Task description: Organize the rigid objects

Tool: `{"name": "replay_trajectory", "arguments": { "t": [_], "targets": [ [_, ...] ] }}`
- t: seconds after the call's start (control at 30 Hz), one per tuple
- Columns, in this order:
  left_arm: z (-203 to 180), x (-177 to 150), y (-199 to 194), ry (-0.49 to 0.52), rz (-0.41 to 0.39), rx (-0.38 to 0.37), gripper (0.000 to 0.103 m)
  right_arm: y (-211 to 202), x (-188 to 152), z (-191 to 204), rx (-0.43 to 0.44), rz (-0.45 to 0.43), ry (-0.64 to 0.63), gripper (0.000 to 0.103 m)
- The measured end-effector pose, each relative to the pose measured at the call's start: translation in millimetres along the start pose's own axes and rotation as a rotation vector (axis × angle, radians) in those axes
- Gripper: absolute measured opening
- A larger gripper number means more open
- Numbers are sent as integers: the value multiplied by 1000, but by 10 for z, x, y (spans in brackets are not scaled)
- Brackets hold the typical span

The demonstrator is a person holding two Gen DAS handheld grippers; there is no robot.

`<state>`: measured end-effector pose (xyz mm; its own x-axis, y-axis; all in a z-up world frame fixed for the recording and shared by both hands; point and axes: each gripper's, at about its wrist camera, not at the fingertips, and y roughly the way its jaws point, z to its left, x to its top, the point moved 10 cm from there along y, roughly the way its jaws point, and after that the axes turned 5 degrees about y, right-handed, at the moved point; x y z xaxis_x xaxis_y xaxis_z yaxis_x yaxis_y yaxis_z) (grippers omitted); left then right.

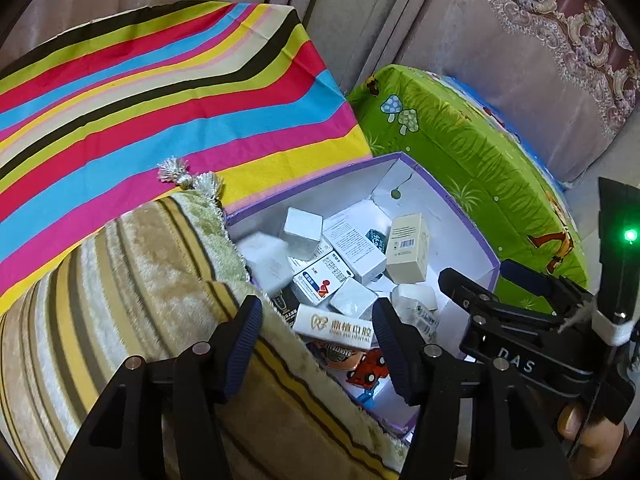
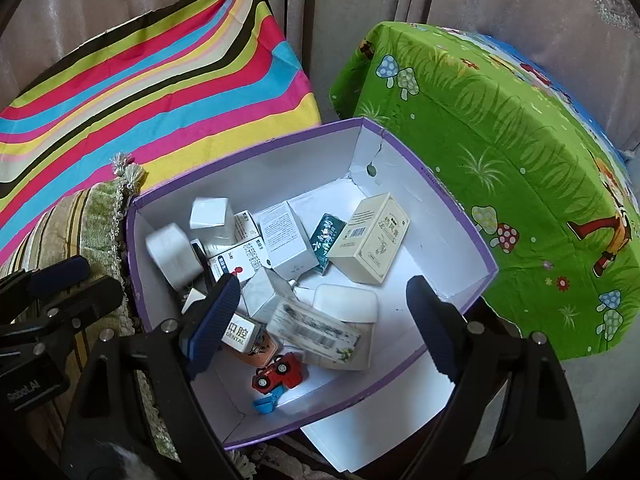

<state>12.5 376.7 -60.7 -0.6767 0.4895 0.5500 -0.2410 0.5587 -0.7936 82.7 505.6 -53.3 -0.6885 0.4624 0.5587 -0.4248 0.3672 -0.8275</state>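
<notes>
A purple-rimmed cardboard box [image 2: 452, 208] with a white inside holds several small packages: white cartons, a cream box [image 2: 370, 238], a dark teal pack [image 2: 328, 238], a long white "DENTAL" box [image 1: 334, 326], a blurred white carton [image 2: 314, 330] and a red toy car [image 2: 278, 372]. The box also shows in the left wrist view [image 1: 476, 224]. My right gripper [image 2: 324, 324] is open and empty, over the box. My left gripper [image 1: 318, 346] is open and empty, above the box's left edge and a cushion. A white carton [image 1: 266, 262] in the box is blurred.
A striped velvet cushion [image 1: 120, 300] lies against the box's left side. A bright striped cloth [image 1: 160, 100] covers a surface behind. A green cartoon-print block [image 2: 500, 140] stands right of the box. Curtains [image 1: 500, 60] hang at the back.
</notes>
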Motion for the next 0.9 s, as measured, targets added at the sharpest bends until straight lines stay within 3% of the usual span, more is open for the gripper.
{"name": "replay_trajectory", "arguments": {
  "t": [0.2,0.37,0.47,0.53,0.63,0.9],
  "targets": [
    [38,-128,-240,-2,-36,10,59,-93,-35,63,12,-5,-27,89],
    [43,-183,-339,-1,-45,27,67,-203,-90,99,15,-10,-41,89],
    [41,-187,-382,20,-52,77,80,-269,-116,84,15,-16,-44,89],
    [80,-166,-407,35,-63,129,97,-281,-115,63,16,-17,-38,89],
    [178,-174,-347,8,-47,135,103,-259,-100,41,17,-14,-29,89],
    [175,-181,-248,32,-20,161,103,-256,-93,55,12,-17,-30,89]
  ]
}}
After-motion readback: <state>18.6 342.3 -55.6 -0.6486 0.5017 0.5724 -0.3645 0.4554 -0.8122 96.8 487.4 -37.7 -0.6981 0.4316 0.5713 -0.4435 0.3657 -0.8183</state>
